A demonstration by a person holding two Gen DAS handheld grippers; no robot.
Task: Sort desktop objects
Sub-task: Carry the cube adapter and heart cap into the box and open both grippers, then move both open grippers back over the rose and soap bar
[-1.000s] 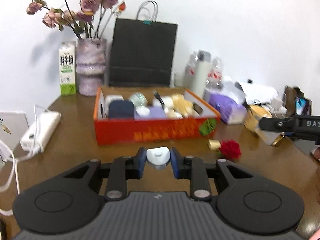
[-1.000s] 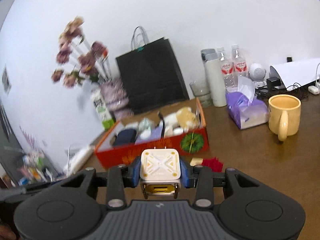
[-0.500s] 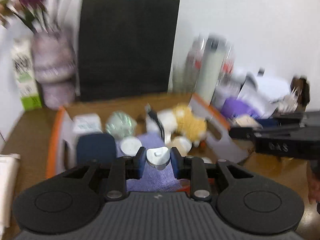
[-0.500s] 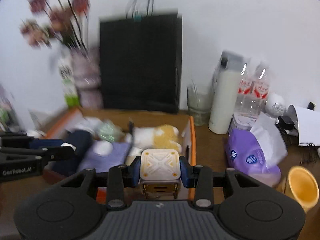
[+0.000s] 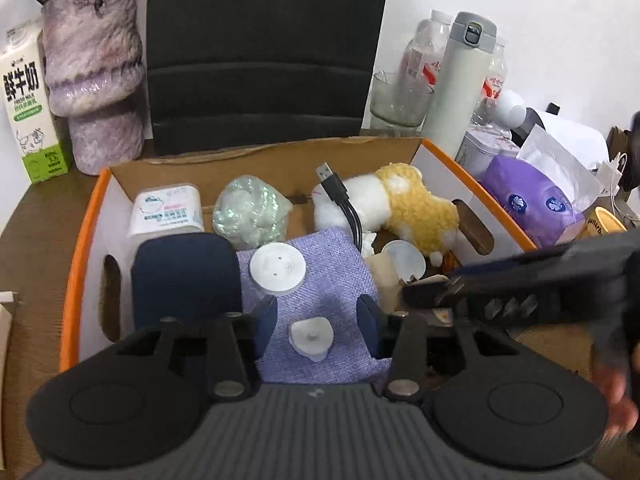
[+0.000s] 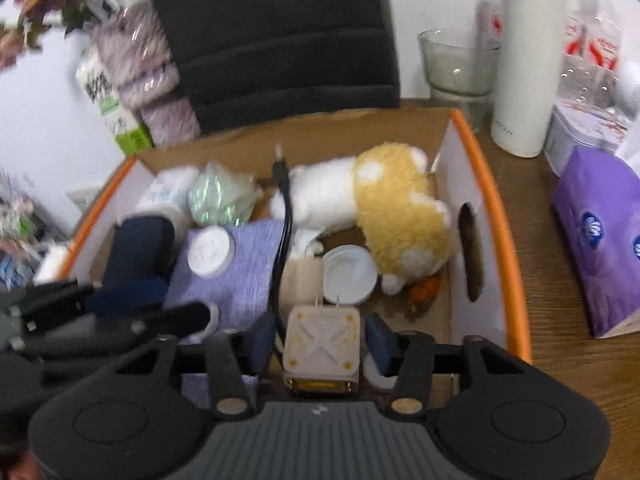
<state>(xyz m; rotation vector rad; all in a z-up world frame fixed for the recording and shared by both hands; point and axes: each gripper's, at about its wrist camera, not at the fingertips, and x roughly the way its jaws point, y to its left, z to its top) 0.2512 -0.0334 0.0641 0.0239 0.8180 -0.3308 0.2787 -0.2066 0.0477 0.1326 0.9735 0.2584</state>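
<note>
1. Both grippers over the orange box point(image 5: 86, 216), both letting go at once.
2. Left gripper point(image 5: 316, 322): jaws spreading, clear gaps either side of the small white case point(image 5: 310, 336); case lying on the purple cloth point(image 5: 320, 276) inside the box, no pad touching it.
3. Right gripper point(image 6: 316, 344): jaws opening too, cream charger point(image 6: 322, 342) between them, slim gaps showing at each pad. Cannot tell whether it has landed or hangs just above the box floor.
4. Handling, as a judgement: case looks light, hard and smooth, rounded enough to slip; best pinched across its flat sides. Soft cloth underneath, so little chance of it bouncing.
5. Charger looks like stiff plastic, a bit heavier, with two metal prongs sticking out the far end; take it by the flat side faces, never by the prongs. Drop seems harmless.
6. Count in the box: one plush toy point(image 5: 416, 208), one black USB cable point(image 5: 340, 196), one navy pouch point(image 5: 184, 276), one crinkly green wad point(image 5: 250, 210), one white tub point(image 5: 166, 210), one purple cloth, two round white lids point(image 5: 278, 268).
7. Count outside, on the counter point(image 6: 560, 340): one black bag point(image 5: 264, 48), one vase point(image 5: 94, 76), one milk carton point(image 5: 26, 104), one flask point(image 5: 460, 80), one glass point(image 5: 398, 100), one purple tissue pack point(image 5: 532, 204); at least two water bottles behind the flask, half hidden.
</note>
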